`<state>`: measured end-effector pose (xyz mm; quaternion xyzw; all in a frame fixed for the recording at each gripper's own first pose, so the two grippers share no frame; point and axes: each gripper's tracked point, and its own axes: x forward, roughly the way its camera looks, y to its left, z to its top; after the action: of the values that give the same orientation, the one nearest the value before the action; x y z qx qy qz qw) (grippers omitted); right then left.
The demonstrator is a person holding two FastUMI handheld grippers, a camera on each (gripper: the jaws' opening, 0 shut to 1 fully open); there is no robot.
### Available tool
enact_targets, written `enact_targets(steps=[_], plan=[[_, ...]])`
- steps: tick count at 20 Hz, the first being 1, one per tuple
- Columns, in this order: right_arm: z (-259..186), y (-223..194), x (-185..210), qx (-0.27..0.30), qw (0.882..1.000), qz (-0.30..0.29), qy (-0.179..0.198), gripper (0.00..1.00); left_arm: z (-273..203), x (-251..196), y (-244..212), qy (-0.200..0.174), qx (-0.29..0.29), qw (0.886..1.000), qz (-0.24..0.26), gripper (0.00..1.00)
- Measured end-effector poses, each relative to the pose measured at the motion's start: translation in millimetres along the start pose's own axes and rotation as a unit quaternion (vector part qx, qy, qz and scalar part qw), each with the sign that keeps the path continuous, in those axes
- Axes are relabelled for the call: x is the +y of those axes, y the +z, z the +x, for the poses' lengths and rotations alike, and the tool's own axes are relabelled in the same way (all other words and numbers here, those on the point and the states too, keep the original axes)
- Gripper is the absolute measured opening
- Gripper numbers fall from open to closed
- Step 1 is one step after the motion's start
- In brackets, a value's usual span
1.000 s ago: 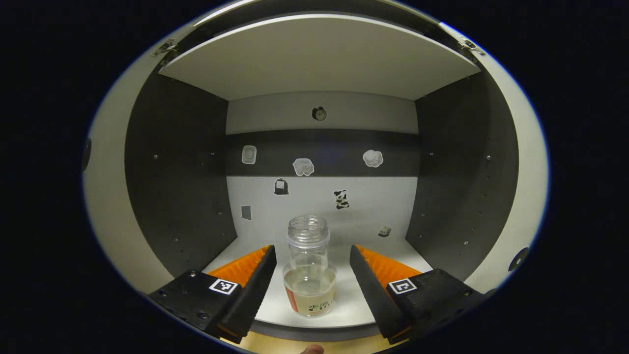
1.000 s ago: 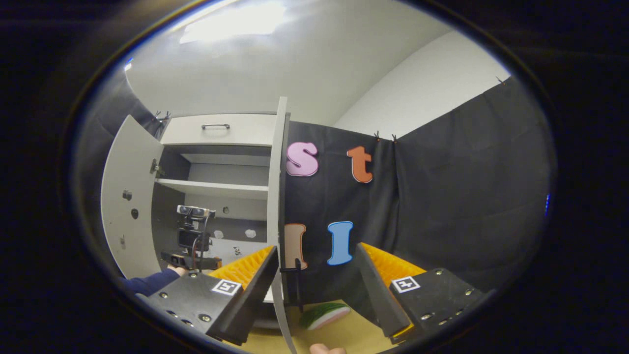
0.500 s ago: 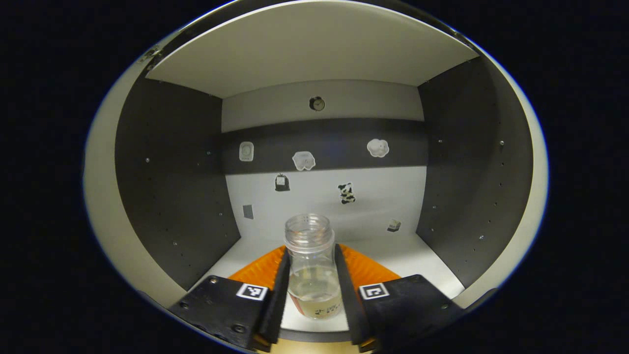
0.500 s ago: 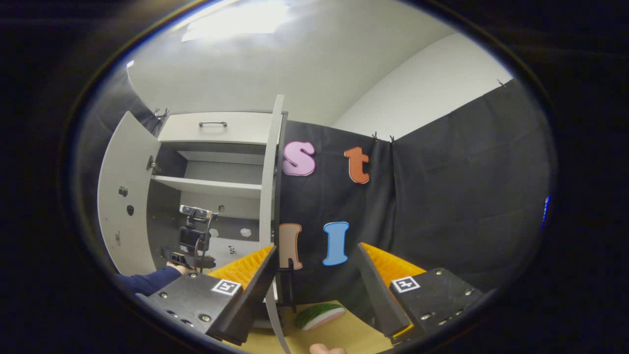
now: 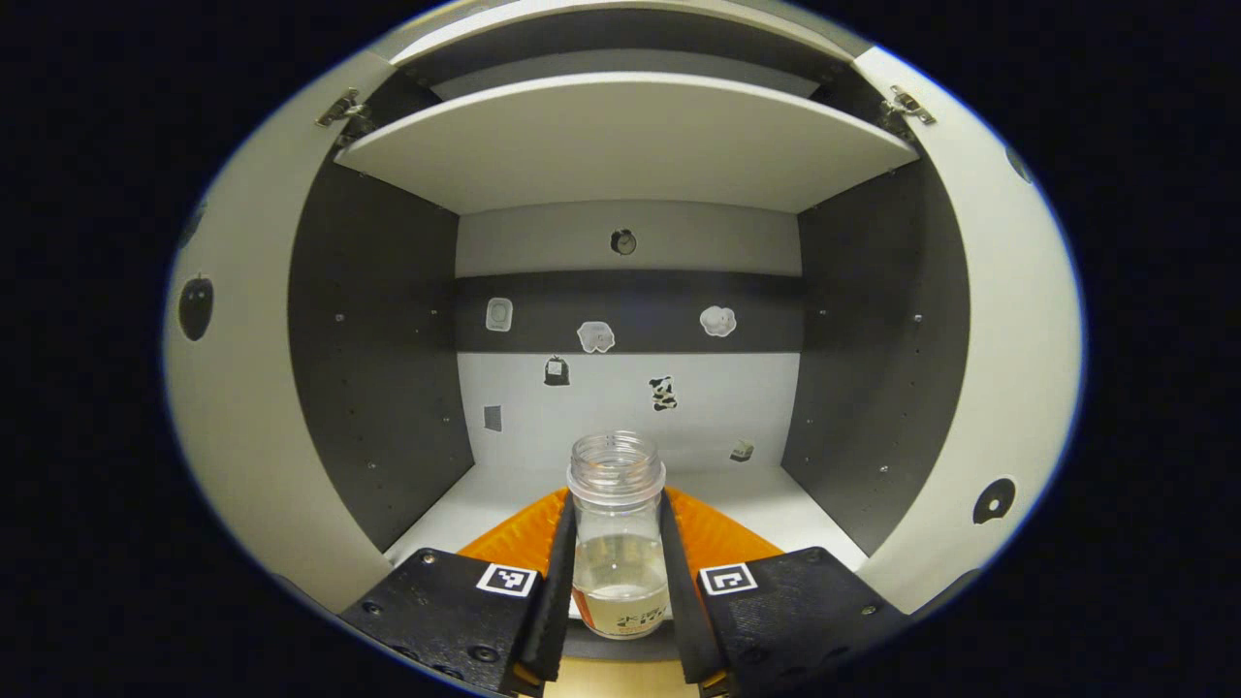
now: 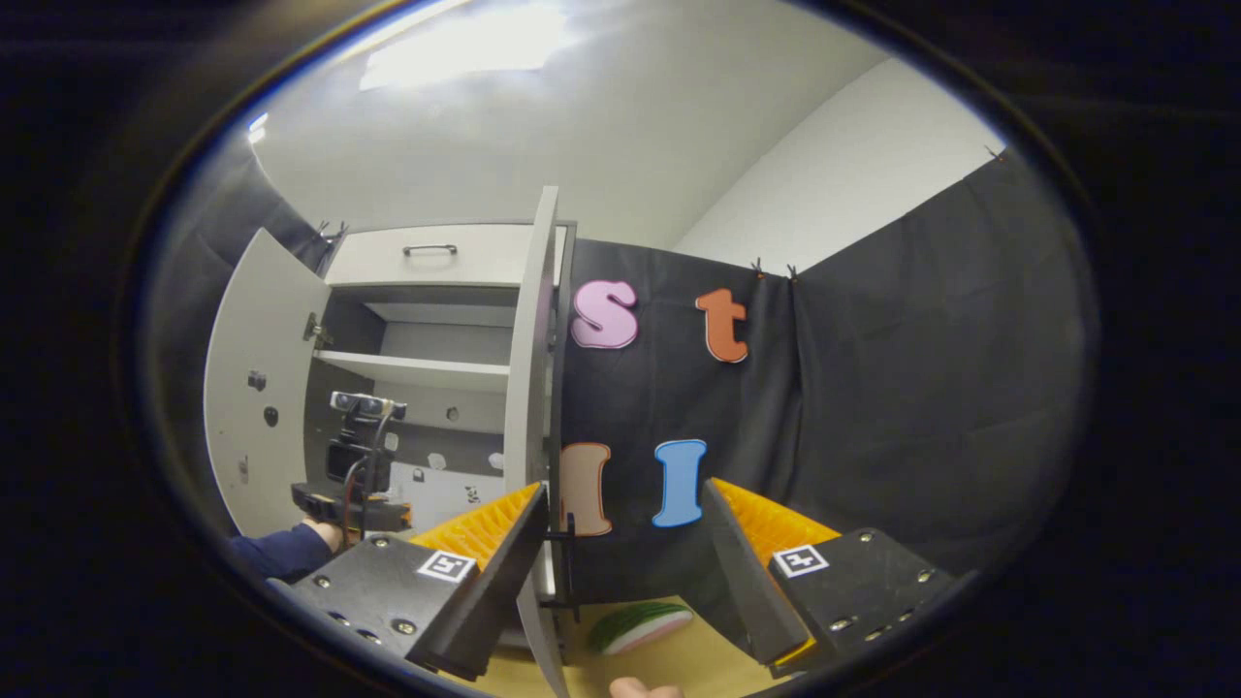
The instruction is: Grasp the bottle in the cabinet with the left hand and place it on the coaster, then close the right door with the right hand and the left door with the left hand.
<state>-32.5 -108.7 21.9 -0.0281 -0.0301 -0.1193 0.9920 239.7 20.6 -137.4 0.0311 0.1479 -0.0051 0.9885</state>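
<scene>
— Left gripper view first. Looked straight into the open cabinet (image 5: 388, 330): dark side walls, pale floor, a pale shelf (image 5: 620, 141) overhead, small stickers (image 5: 596, 336) scattered over the back panel. Both doors swung wide, the left door (image 5: 233, 388) and the right door (image 5: 1008, 368), hinges visible at the top corners.

— And the bottle?

— Clear bottle (image 5: 618, 533), uncapped, a little liquid in the lower part, a label near the base. Stood upright at the front edge of the cabinet floor, right between the fingers of the left tool (image 5: 617, 572). Fingers (image 5: 557, 582) pressed against both sides of it, so clamped on the bottle. Could not tell whether lifted off the floor or resting on it. A sliver of tan tabletop (image 5: 611, 679) below the cabinet's front lip.

— Right gripper view?

— Seen from off to the side. Right tool (image 6: 620, 562) spread wide, gripping nothing, held apart from the right door's edge-on panel. Beyond it, the cabinet interior with the left tool and a dark sleeve (image 6: 281, 553) reaching in. A drawer front with a handle (image 6: 429, 249) above the opening. Black cloth wall on the right, white ceiling and a bright light patch above. On the tan tabletop, a green and pale object (image 6: 640, 620) near the door's foot; hard to say what.
</scene>
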Motion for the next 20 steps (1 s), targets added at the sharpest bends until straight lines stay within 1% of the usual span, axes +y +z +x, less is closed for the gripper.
enact_targets(steps=[1,4,5,6,7,9,13,14,16,18,20], plan=[[1,0,0,0.000,1.000,0.001,0.006,0.96,-11,2,1,0.000,-0.002,1.000,-0.003,0.47],[1,3,1,-0.002,1.000,0.006,0.024,0.96,-42,11,-2,0.004,-0.006,1.000,-0.008,0.47],[0,2,2,-0.002,0.999,0.007,0.031,0.96,-51,15,-6,0.009,-0.004,1.000,-0.010,0.45],[-1,1,4,-0.001,0.999,0.007,0.038,0.95,-62,19,-10,0.012,-0.002,1.000,-0.014,0.49],[-1,0,8,0.001,0.999,0.006,0.046,0.96,-71,23,-15,0.016,0.000,1.000,-0.018,0.47],[-2,-3,15,0.004,0.998,0.006,0.061,0.96,-87,32,-29,0.024,0.007,0.999,-0.023,0.47],[-5,-5,32,0.007,0.996,0.014,0.093,0.96,-114,52,-65,0.041,0.032,0.998,-0.031,0.47],[-5,-5,37,0.006,0.995,0.017,0.101,0.96,-120,56,-76,0.046,0.040,0.998,-0.033,0.49],[-5,-6,44,0.006,0.993,0.017,0.113,0.96,-131,62,-98,0.054,0.054,0.996,-0.036,0.47],[-5,-8,48,0.007,0.992,0.015,0.122,0.96,-142,64,-121,0.058,0.070,0.995,-0.038,0.47],[-6,-10,53,0.009,0.991,0.016,0.130,0.96,-151,62,-143,0.054,0.081,0.994,-0.044,0.47]])
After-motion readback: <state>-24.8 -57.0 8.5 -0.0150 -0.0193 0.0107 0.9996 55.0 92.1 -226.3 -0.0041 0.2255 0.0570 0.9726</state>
